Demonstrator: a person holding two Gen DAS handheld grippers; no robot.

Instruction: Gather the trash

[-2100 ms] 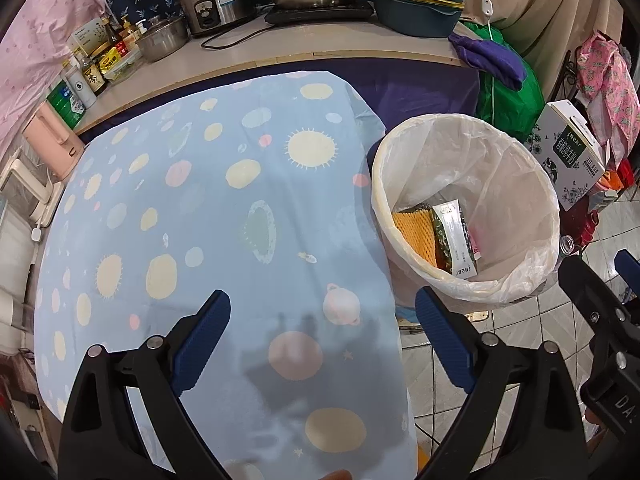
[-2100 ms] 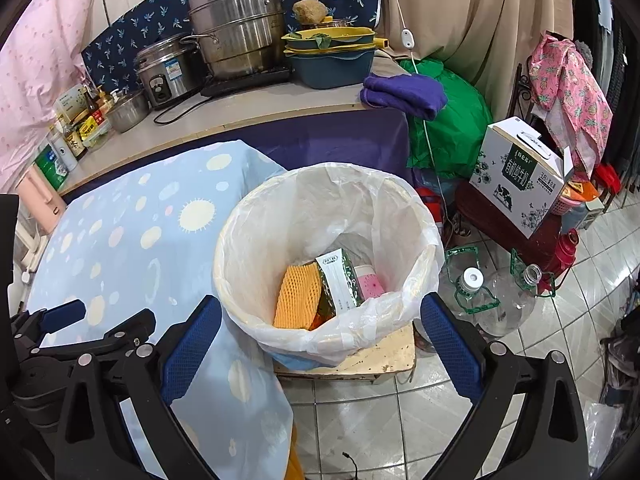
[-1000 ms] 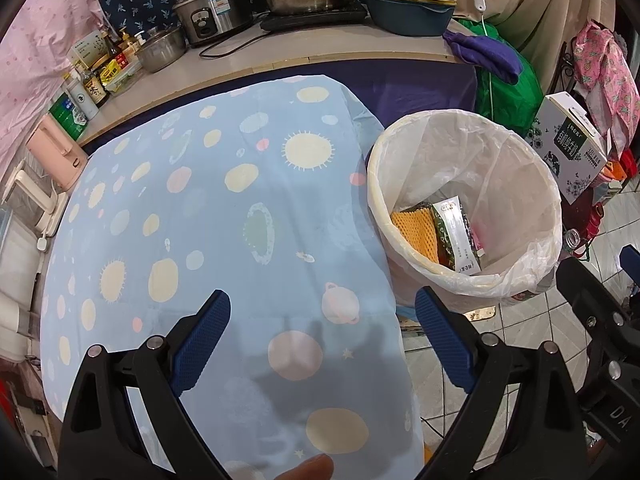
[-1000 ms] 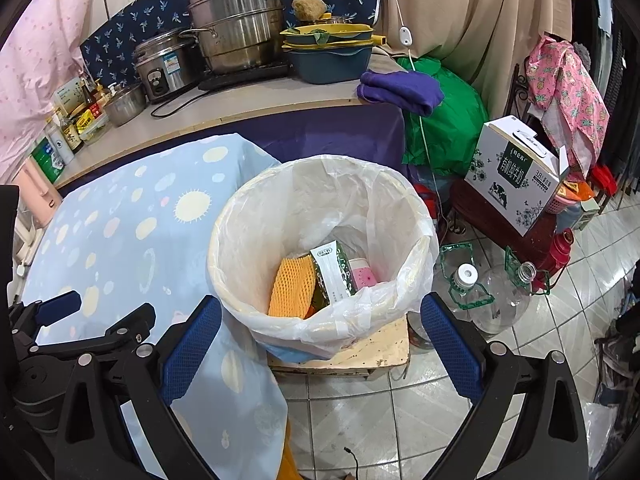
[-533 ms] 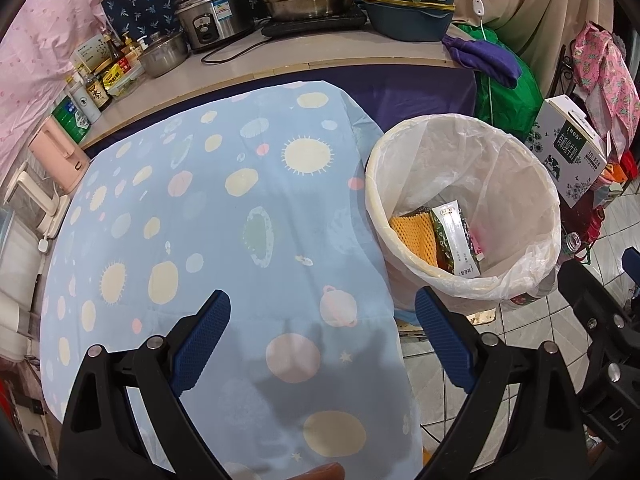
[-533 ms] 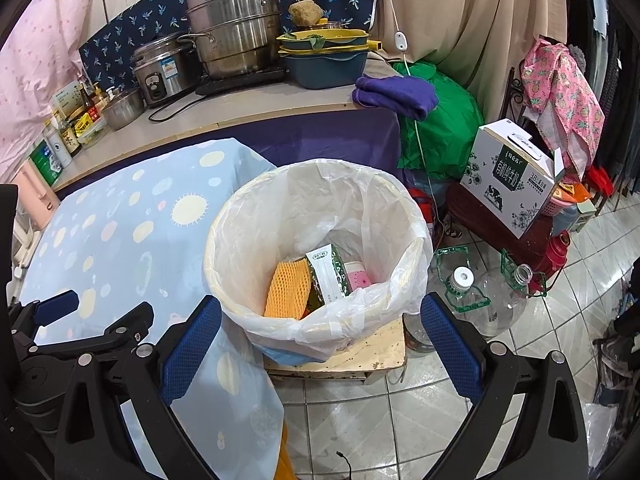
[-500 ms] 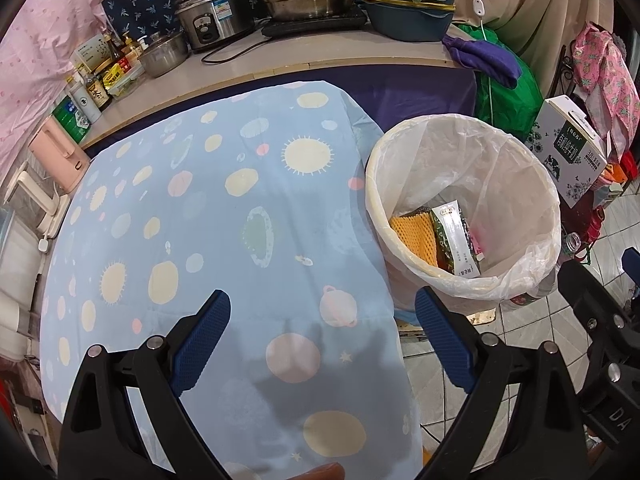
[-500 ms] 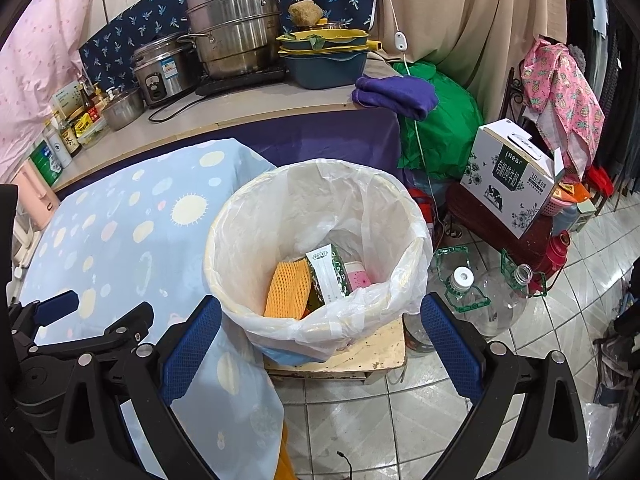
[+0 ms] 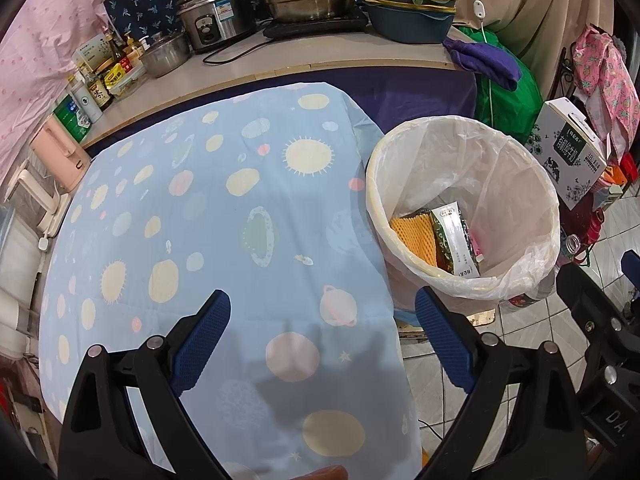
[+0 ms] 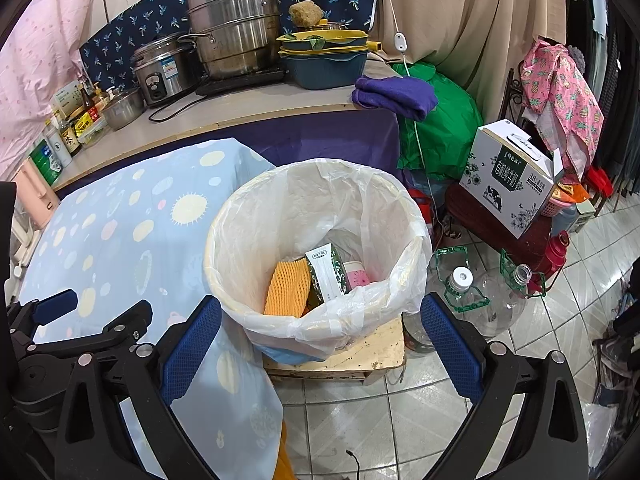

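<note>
Both claws spread wide, empty, same as 2 s ago. Left gripper [image 9: 322, 338] over tablecloth [image 9: 224, 216] beside bin [image 9: 460, 216]; right gripper [image 10: 320, 338] over bin; trash unchanged, views barely shifted.

1 lined trash bin [image 10: 320, 216] beside the table; inside it 3 pieces of trash: 1 orange foam net [image 10: 287, 288], 1 green-and-white packet [image 10: 326, 274], 1 pink item [image 10: 357, 278]; right of the bin, 2 clear plastic jugs [image 10: 464, 292] on the floor; behind it, 1 printed carton [image 10: 510, 178]; 2 grippers, both empty and spread wide.

left gripper [image 9: 322, 340]: jaws spread wide, nothing held | right gripper [image 10: 320, 342]: jaws spread wide, nothing held
</note>
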